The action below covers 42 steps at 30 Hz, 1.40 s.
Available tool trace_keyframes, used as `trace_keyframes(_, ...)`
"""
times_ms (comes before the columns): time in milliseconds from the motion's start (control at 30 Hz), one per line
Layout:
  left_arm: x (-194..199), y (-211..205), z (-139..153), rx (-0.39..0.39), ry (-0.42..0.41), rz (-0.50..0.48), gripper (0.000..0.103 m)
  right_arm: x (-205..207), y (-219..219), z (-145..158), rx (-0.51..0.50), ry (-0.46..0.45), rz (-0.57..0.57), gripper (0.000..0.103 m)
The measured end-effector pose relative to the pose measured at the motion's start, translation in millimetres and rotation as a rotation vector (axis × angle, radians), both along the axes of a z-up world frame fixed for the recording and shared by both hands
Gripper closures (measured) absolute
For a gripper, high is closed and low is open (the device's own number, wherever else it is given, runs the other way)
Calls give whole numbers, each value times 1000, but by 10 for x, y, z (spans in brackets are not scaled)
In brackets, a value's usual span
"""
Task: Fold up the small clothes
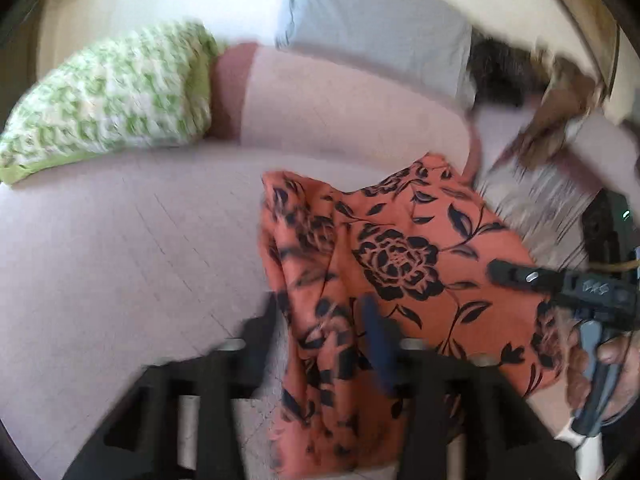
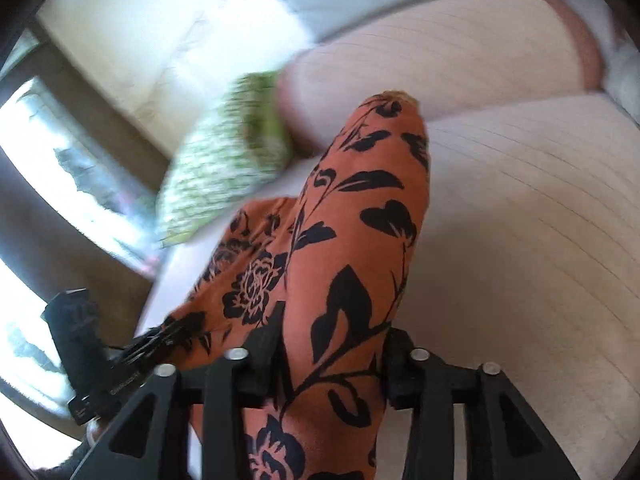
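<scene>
The orange floral garment [image 2: 352, 240] runs up between the fingers of my right gripper [image 2: 332, 344], which grasps it above the pale bedspread [image 2: 520, 220]. My left gripper [image 1: 320, 320] also has this cloth between its fingers, but blur hides whether it clenches.

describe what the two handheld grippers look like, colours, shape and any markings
Both are matte black plastic. Each wrist view shows ribbed, angular black linkage bars with round silver pins. In the left wrist view the left gripper has a blurred dark blue finger; the right gripper shows a silver screw, faint unreadable lettering and a grey trigger handle. The left gripper's body carries small white lettering, unreadable.
</scene>
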<state>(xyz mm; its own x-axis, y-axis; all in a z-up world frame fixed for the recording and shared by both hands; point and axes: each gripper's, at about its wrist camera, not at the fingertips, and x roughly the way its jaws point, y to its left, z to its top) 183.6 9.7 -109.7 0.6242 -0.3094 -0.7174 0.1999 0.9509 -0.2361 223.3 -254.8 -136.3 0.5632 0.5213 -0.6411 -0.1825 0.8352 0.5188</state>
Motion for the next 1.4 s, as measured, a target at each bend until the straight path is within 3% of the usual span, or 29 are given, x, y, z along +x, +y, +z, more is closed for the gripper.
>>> trace_keyframes(33,106,-39,-278,39,110,19,34,42,-22,-165,-16,42,-22,22)
trace_keyframes(67,137,-36,-399,45,161,29,34,60,-87,-365,-53,106,-58,19)
trace_keyframes(100,112,9,-490,3,199,31,34,36,-151,-549,-120,175,-111,19)
trace_keyframes(200,-85,60,-294,7,122,42,34,-189,-293,-542,-93,116,-141,19)
trace_keyframes(300,-190,27,0,34,37,31,33,-337,-259,-141,-137,-24,-168,19)
trace_keyframes(400,-181,-47,61,83,16,46,33,-371,-74,185,-52,-106,-97,17)
trace_keyframes(500,-166,-67,10,132,45,62,33,-326,125,-72,-29,-50,-16,11)
trace_keyframes(533,-183,-79,10,141,52,71,33,-231,179,-390,-57,68,7,10)
trace_keyframes(567,-210,-84,30,145,53,75,33,-215,170,-546,-86,112,16,10)
trace_keyframes(633,-356,-17,101,161,41,81,31,-342,315,-363,-188,-3,17,10)
trace_keyframes(700,-440,16,199,183,12,119,20,-417,412,-93,-229,-22,18,10)
trace_keyframes(800,-590,46,367,190,-20,144,20,-576,444,256,-325,-91,-59,10)
trace_keyframes(867,-729,66,477,199,-38,160,17,-843,407,435,-391,-123,-116,0)
trace_keyframes(1000,-932,82,587,215,-38,192,15,-1227,460,506,-517,-101,-154,0)
trace_keyframes(1100,-1100,76,653,209,-21,209,15,-1529,449,549,-542,-82,-171,0)
trace_keyframes(1400,-1509,-121,956,197,-81,173,6,-1978,496,738,-637,-114,-220,0)
